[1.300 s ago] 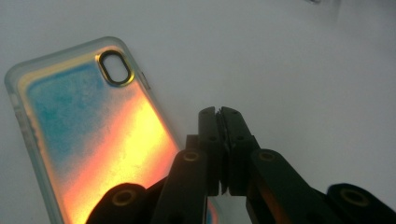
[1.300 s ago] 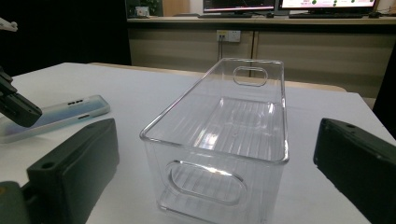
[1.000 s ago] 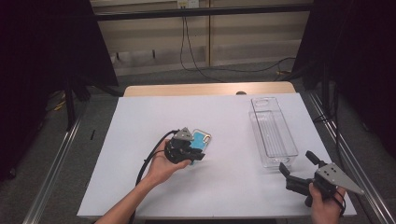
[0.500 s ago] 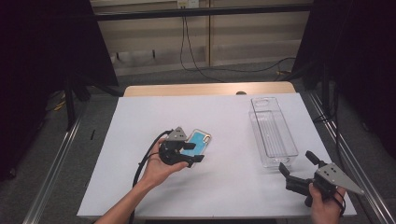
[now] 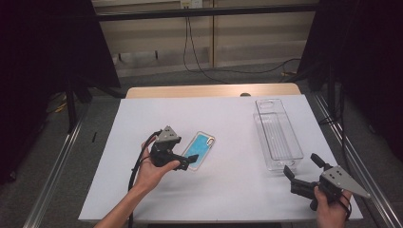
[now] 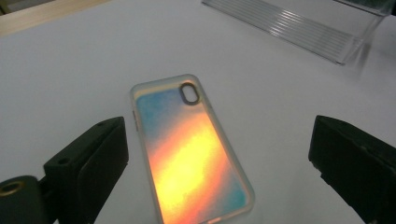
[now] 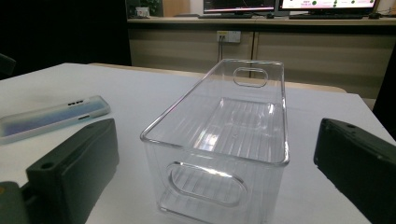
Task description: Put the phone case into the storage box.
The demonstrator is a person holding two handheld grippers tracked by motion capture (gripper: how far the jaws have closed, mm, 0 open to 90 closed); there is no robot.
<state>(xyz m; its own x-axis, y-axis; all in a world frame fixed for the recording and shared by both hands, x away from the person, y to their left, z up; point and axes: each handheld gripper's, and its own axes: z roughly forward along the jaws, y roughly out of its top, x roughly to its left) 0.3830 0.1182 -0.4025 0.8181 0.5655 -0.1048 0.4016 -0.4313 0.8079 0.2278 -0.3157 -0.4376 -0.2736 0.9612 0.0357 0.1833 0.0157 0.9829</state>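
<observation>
Two grippers, jaws spread: left gripper (image 5: 183, 163) straddling phone case (image 6: 191, 149), ungrasped; right gripper (image 5: 304, 172) facing empty clear bin (image 7: 224, 140); transfer pending.

Bare white table (image 5: 228, 190) lies open between the two hands, with wide room across the middle and near edge. The left gripper (image 5: 183, 163) has its jaws spread wide, and the phone case (image 5: 198, 150) lies flat between them with free table on each side of it. The right gripper (image 5: 304, 172), jaws likewise parted, sits just short of the clear bin (image 5: 278, 134), whose upright end wall blocks the way straight ahead. The bin appears empty, though its clear walls make that hard to judge.
</observation>
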